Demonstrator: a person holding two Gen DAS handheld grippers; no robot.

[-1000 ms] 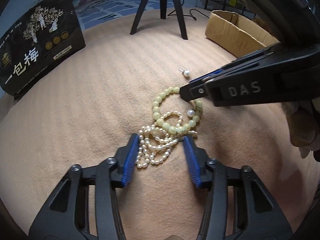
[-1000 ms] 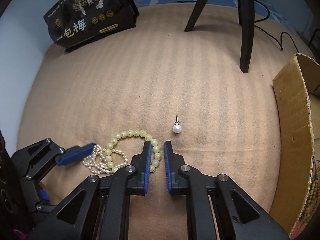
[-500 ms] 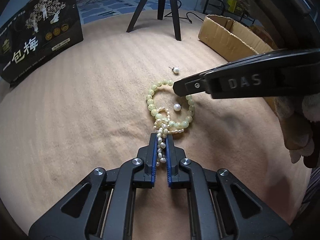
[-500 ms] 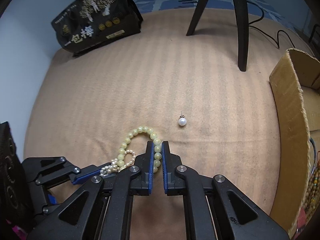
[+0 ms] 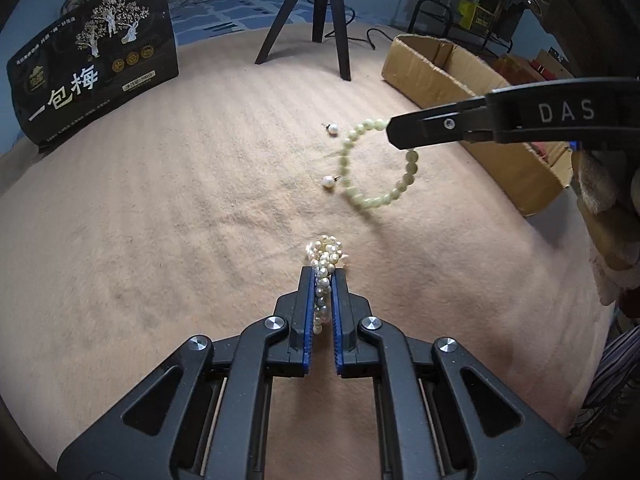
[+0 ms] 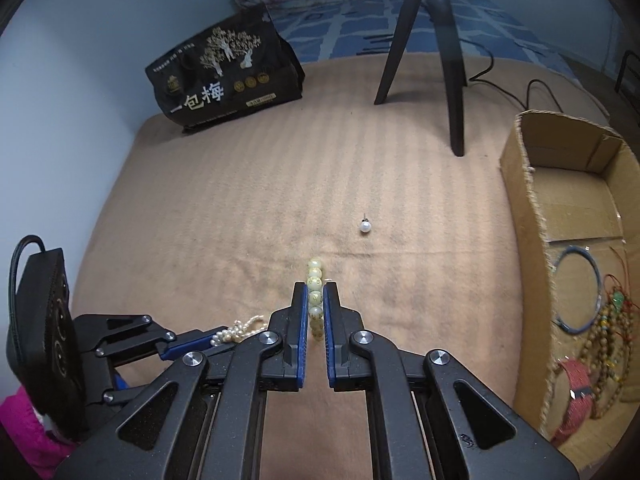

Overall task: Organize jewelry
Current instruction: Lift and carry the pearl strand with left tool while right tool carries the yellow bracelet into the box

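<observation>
My left gripper (image 5: 322,272) is shut on a bunched white pearl strand (image 5: 325,261) and holds it above the tan blanket; the strand also shows in the right wrist view (image 6: 236,330). My right gripper (image 6: 315,288) is shut on a pale green bead bracelet (image 6: 315,304), which hangs as a loop in the air in the left wrist view (image 5: 376,164). Two pearl stud earrings lie on the blanket, one far (image 5: 333,129) and one near (image 5: 328,180). One of them shows in the right wrist view (image 6: 365,227).
An open cardboard box (image 6: 524,208) stands at the right and holds a blue bangle (image 6: 578,290), brown bead strands and a red band. A black printed bag (image 5: 92,76) stands at the back left. Black tripod legs (image 5: 320,12) stand at the back.
Both grippers have lifted and drawn apart. The green bracelet has come free of the pearl strand and now hangs from the right gripper. The second earring lies uncovered on the blanket.
</observation>
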